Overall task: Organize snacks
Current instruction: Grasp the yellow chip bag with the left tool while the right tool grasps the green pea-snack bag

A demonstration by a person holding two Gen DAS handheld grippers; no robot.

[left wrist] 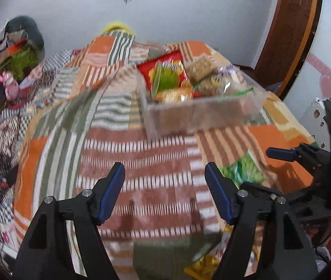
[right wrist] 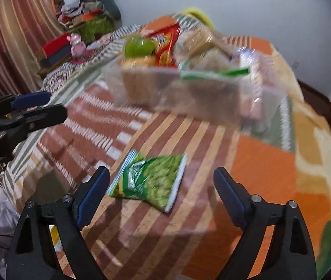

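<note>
A clear plastic bin [left wrist: 202,114] [right wrist: 188,98] sits on the patchwork blanket, holding several snack packs: a red bag [right wrist: 167,44], a green cup [right wrist: 138,45] and brown bars [left wrist: 200,67]. A green snack packet [right wrist: 149,182] lies flat on the blanket, just ahead of my right gripper [right wrist: 161,179], which is open and empty. The packet also shows in the left wrist view [left wrist: 247,170], beside the right finger. My left gripper [left wrist: 165,175] is open and empty over bare blanket, short of the bin. The right gripper shows at the right edge of the left wrist view [left wrist: 282,154].
The blanket [left wrist: 128,154] covers a raised surface that drops off at the left and near edges. A pile of clothes and boxes [left wrist: 13,53] lies at the far left by the wall. A wooden door frame [left wrist: 291,35] stands at the right. Yellow packets [left wrist: 202,266] lie below the near edge.
</note>
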